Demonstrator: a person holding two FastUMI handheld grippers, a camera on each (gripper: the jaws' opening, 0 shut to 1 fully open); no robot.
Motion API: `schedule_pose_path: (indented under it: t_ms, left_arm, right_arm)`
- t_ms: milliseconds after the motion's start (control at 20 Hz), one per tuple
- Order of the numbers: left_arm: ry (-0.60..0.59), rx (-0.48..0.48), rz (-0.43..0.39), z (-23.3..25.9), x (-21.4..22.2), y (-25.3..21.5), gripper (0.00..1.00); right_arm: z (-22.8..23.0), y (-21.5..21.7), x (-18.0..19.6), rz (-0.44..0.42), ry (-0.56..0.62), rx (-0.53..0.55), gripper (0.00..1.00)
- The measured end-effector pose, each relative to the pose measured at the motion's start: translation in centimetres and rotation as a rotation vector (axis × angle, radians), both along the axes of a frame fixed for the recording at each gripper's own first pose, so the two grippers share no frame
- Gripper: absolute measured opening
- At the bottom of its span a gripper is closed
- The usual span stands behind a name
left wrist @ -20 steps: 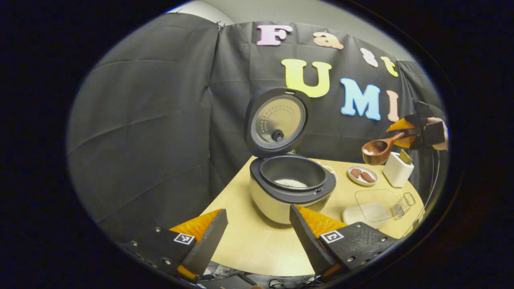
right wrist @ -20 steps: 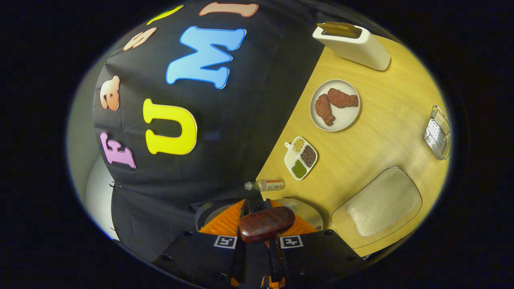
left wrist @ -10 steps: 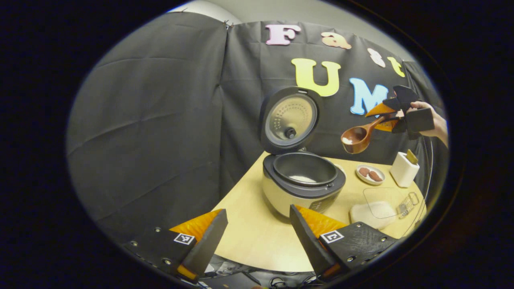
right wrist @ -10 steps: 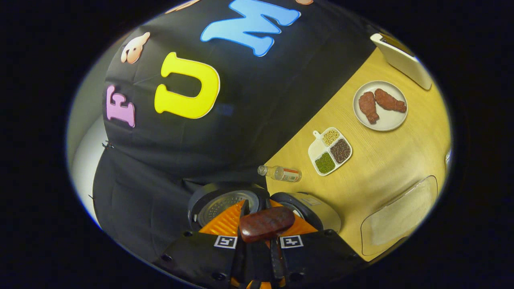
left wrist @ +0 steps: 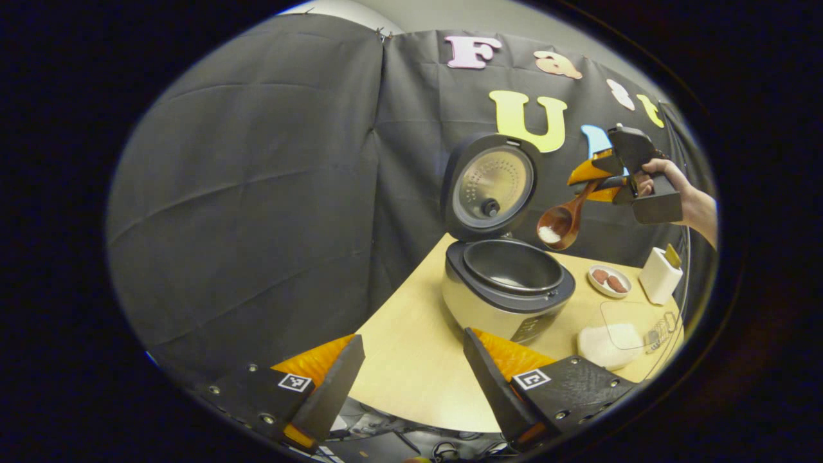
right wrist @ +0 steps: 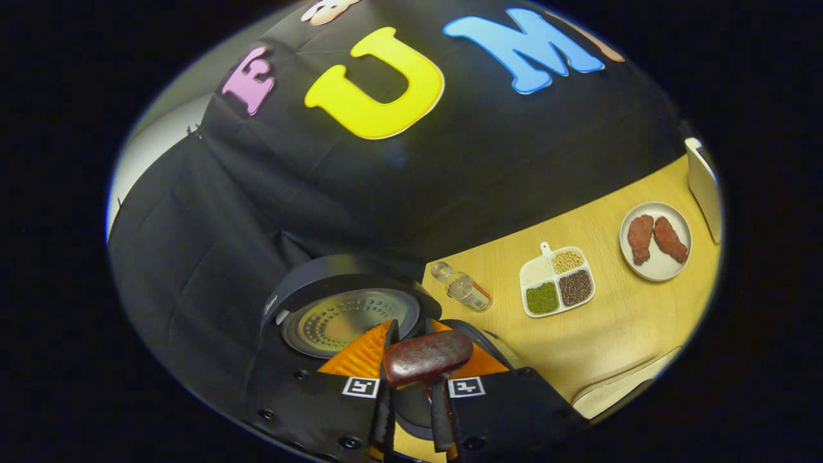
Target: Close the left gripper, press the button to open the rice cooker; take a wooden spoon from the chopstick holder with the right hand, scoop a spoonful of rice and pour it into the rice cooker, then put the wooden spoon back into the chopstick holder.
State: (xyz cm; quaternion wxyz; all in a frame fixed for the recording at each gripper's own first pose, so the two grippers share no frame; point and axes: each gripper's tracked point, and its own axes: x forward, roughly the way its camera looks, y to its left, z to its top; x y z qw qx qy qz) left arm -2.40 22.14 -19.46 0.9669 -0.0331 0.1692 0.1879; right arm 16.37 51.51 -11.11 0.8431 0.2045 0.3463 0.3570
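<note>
In the left gripper view, the left gripper [left wrist: 411, 379] hangs low in front of the table [left wrist: 411, 386], and its fingers are wide apart and hold nothing. It waits well apart from the rice cooker [left wrist: 508, 296], probably to leave the way free for the other hand. The lid [left wrist: 490, 186] of the cooker stands upright, so the pot is open, and a little rice lies on its bottom. Farther off, the right gripper [left wrist: 595, 183], held by a hand [left wrist: 665, 186], grips the handle of the wooden spoon [left wrist: 562, 222]. The bowl of the spoon hangs above the back rim of the pot, tilted downward, with some rice in it; I judge the pouring is in progress. The chopstick holder [left wrist: 659, 276] stands at the far right of the table, beside a plate [left wrist: 607, 283], and it waits for the spoon. The rice tray [left wrist: 617, 328] lies near the cooker.

In the right gripper view, the fingers of the right gripper [right wrist: 421, 363] are narrow and pressed on the end of the spoon handle [right wrist: 427, 357]. Below them are the open lid [right wrist: 347, 321] and part of the cooker. A small bottle [right wrist: 463, 288], a divided dish [right wrist: 556, 280] and the plate [right wrist: 656, 241] stand behind on the table.
</note>
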Motion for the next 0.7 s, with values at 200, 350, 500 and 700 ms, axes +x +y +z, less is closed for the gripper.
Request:
schedule_pose_path:
  t_ms: [200,350,500,700]
  left_arm:
    - [0.012,0.028,-0.001,0.3,0.3,0.3,0.97]
    - [0.011,0.028,-0.002,0.4,0.3,0.7,0.97]
    - [0.016,0.026,0.000,0.1,0.2,0.9,0.97]
    - [0.022,0.037,-0.006,-0.1,0.6,1.0,0.97]
  right_arm:
    - [0.1,1.9,-0.4,0.035,-0.173,-0.077,0.24]
    - [-0.6,3.9,-1.5,0.103,-0.241,-0.122,0.25]
    - [-1.0,5.4,-2.5,0.178,-0.348,-0.185,0.24]
    - [-1.6,6.9,-4.5,0.307,-0.540,-0.290,0.25]
